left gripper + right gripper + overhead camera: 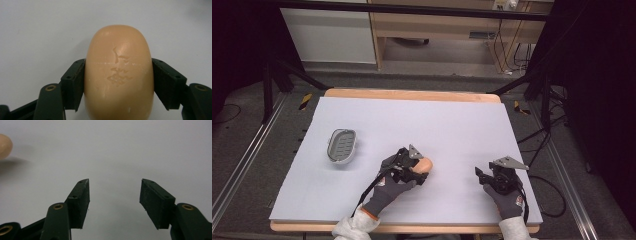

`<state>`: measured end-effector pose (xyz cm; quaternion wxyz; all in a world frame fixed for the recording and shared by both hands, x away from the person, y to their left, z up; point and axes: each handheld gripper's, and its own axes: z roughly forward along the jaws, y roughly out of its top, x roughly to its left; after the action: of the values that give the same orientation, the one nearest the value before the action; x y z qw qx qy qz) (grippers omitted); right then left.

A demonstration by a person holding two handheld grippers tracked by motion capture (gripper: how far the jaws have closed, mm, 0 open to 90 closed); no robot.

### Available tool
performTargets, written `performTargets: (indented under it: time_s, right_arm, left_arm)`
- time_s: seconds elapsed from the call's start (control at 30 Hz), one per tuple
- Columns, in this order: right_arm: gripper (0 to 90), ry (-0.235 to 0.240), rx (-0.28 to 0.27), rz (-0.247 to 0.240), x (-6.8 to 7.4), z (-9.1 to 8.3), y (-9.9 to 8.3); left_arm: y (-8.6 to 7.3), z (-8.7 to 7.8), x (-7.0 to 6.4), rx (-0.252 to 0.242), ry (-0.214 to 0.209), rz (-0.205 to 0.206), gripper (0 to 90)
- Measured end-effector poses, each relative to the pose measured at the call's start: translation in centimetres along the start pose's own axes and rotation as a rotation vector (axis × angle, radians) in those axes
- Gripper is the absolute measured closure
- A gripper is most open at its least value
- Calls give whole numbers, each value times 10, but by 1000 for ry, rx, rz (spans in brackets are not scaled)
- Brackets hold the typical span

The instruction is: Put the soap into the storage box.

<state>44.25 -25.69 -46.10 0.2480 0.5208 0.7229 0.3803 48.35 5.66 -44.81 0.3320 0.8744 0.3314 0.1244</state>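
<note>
A peach-coloured oval bar of soap [118, 72] with a stamped mark on top sits between both jaws of my left gripper [118, 82], which is shut on its sides. From the high view the soap [425, 164] pokes out past the left gripper [414, 167] near the middle of the white table [412, 125]. My right gripper [114, 202] is open with nothing between its jaws; it rests near the table's front right [492, 176]. The soap's tip [5, 145] shows at the left edge of the right gripper view.
A grey oval soap dish [342, 146] with a ribbed insert lies on the left part of the table, well apart from both grippers. Wooden table edges border the white sheet. Cables and dark stands surround the table.
</note>
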Motion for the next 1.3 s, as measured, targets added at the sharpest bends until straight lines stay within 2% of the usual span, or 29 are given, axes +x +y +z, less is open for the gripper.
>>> performTargets:
  time_s: [0.27,0.5,0.93,1.3]
  right_arm:
    - [413,-7,-9,-5,0,-1,0]
    - [413,-9,-12,-6,0,-1,0]
    - [413,-11,-12,-11,1,-1,0]
    - [413,-10,-14,-11,2,-1,1]
  left_arm:
    - [-3,-23,9,-29,20,-13,317]
    - [-9,-48,22,-64,49,-43,318]
    - [-19,-79,45,-94,95,-90,317]
    - [-27,-105,74,-130,159,-155,318]
